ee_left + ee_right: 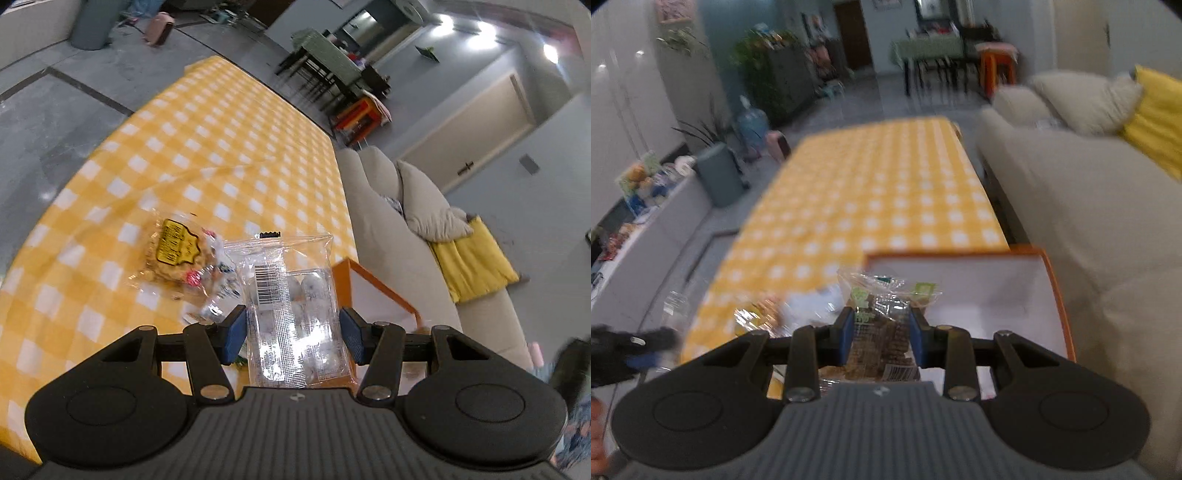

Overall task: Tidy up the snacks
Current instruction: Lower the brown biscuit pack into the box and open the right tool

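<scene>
1. Roughly centre frame in both views: table (192, 147) under a yellow-and-white checked cloth, running up toward the top of the right wrist view.
2. Beige sofa (1089, 206) fills the right side of the right wrist view, yellow cushion (1156, 118) at upper right.
3. Orange-rimmed white box (979, 291) sits on the table's near right corner, lower centre-right in the right wrist view; only its corner (369, 291) shows right of centre in the left wrist view.
4. Left gripper (293, 332), bottom centre of its view: jaws wide, blue pads pressed on both sides of a clear packet of pale round snacks (291, 295), held up off the cloth.
5. Right gripper (881, 339), bottom centre of its view: jaws narrow, clamped on a clear bag of brown snack pieces (882, 325), lifted beside the box's left edge.
6. Loose snacks lie on the cloth left of centre in the left wrist view: a yellow-labelled cracker bag (177, 254) touching some small blurred wrappers (214, 284).
</scene>
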A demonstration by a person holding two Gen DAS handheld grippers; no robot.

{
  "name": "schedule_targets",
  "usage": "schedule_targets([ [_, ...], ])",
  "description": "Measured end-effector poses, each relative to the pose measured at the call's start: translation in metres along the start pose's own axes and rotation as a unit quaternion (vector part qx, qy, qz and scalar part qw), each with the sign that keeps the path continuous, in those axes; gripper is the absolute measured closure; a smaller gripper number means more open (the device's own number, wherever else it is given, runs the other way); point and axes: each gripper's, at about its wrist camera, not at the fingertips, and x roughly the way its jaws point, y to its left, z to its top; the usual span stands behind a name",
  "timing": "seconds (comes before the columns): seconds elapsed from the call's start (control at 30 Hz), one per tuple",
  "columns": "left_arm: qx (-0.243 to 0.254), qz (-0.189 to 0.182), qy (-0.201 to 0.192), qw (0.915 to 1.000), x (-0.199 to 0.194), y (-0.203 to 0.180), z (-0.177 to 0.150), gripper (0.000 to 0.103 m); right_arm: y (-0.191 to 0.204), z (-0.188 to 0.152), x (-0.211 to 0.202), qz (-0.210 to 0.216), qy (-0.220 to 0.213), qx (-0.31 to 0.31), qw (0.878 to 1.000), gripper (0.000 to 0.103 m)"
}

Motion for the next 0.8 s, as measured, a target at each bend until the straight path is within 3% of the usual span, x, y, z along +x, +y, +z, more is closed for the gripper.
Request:
schedule_targets([
  [0.23,0.012,0.027,0.02,0.9994,0.015,-0.005,-0.009,0.042,-0.023,-0.016,0.087,-0.006,0.12,-0.002,0.993,0.073],
  [0.37,0.013,0.04,0.032,0.9986,0.024,-0.001,-0.011,0.042,-0.028,-0.019,0.125,0.015,0.155,0.019,0.988,0.073],
  [0.43,0.009,0.044,0.036,0.9983,0.027,0.003,-0.011,0.041,-0.03,-0.02,0.134,0.038,0.158,0.031,0.986,0.068],
  [0.47,0.008,0.046,0.039,0.9981,0.03,0.005,-0.011,0.041,-0.031,-0.022,0.136,0.062,0.164,0.04,0.984,0.045],
  [0.5,0.008,0.048,0.041,0.9979,0.031,0.006,-0.011,0.042,-0.034,-0.022,0.137,0.081,0.175,0.046,0.98,0.035],
  [0.57,0.006,0.055,0.047,0.9974,0.036,0.009,-0.012,0.042,-0.043,-0.028,0.125,0.076,0.175,0.037,0.981,0.03],
  [0.63,0.003,0.058,0.051,0.997,0.04,0.01,-0.012,0.042,-0.052,-0.024,0.11,0.088,0.15,0.035,0.984,0.035],
  [0.67,0.001,0.058,0.052,0.9969,0.042,0.011,-0.012,0.041,-0.055,-0.019,0.104,0.092,0.137,0.038,0.986,0.047],
  [0.7,-0.001,0.059,0.053,0.9968,0.043,0.012,-0.012,0.042,-0.06,-0.015,0.1,0.095,0.123,0.042,0.987,0.068],
  [0.77,-0.003,0.058,0.057,0.9967,0.046,0.011,-0.012,0.042,-0.065,-0.009,0.102,0.101,0.111,0.05,0.987,0.093],
  [0.8,-0.002,0.057,0.06,0.9966,0.048,0.01,-0.013,0.041,-0.067,-0.007,0.105,0.105,0.108,0.054,0.987,0.095],
])
